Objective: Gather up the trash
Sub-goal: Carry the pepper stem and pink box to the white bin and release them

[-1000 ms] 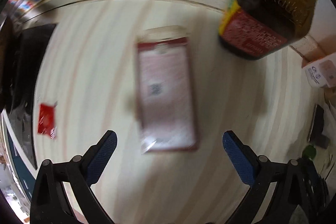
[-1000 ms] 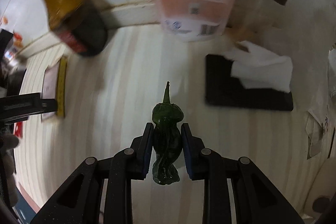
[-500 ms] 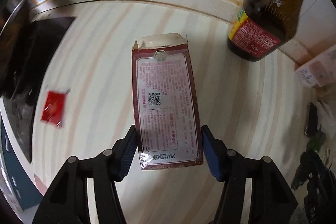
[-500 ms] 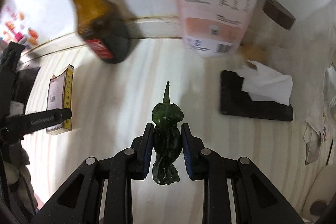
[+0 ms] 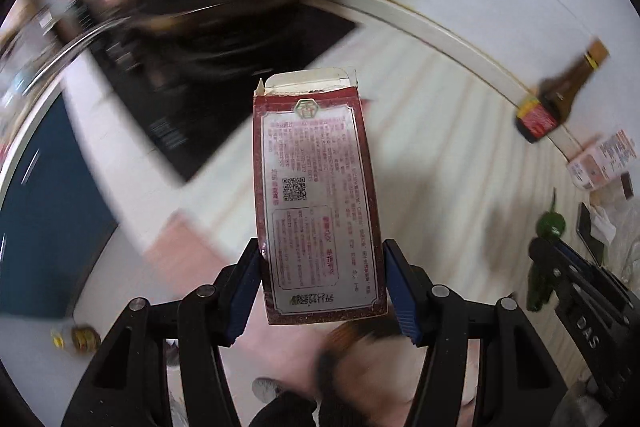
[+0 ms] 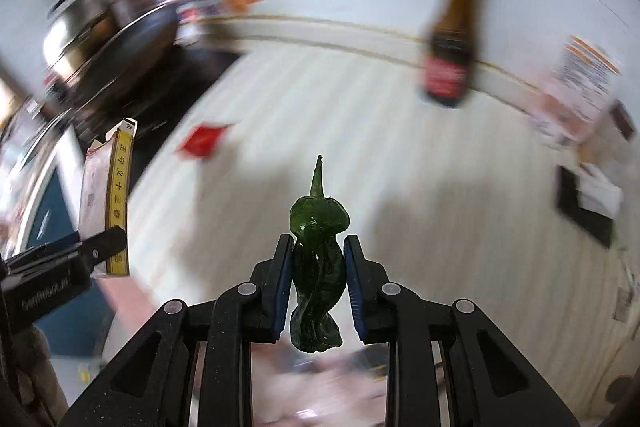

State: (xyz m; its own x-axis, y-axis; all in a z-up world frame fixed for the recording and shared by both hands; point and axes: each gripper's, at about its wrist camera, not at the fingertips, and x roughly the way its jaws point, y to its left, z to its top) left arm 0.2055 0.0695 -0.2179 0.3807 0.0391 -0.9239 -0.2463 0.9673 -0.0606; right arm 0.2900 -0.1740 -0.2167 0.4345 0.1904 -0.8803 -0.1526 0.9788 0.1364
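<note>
Now, left gripper [image 5: 323,289]: pinching the dark-red carton [image 5: 316,199] at its near end.
Right gripper [image 6: 317,289]: clamping the wrinkled green pepper [image 6: 318,259], stem pointing far.

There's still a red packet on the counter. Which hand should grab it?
Neither yet. The left gripper is clamped on the red box, the right gripper on the green pepper. Once emptied, probably left: the red packet lies on its side.

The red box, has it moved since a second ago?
Yes. The red box, then flat on the counter near the brown bottle, is lifted in the left gripper, away from it.
</note>
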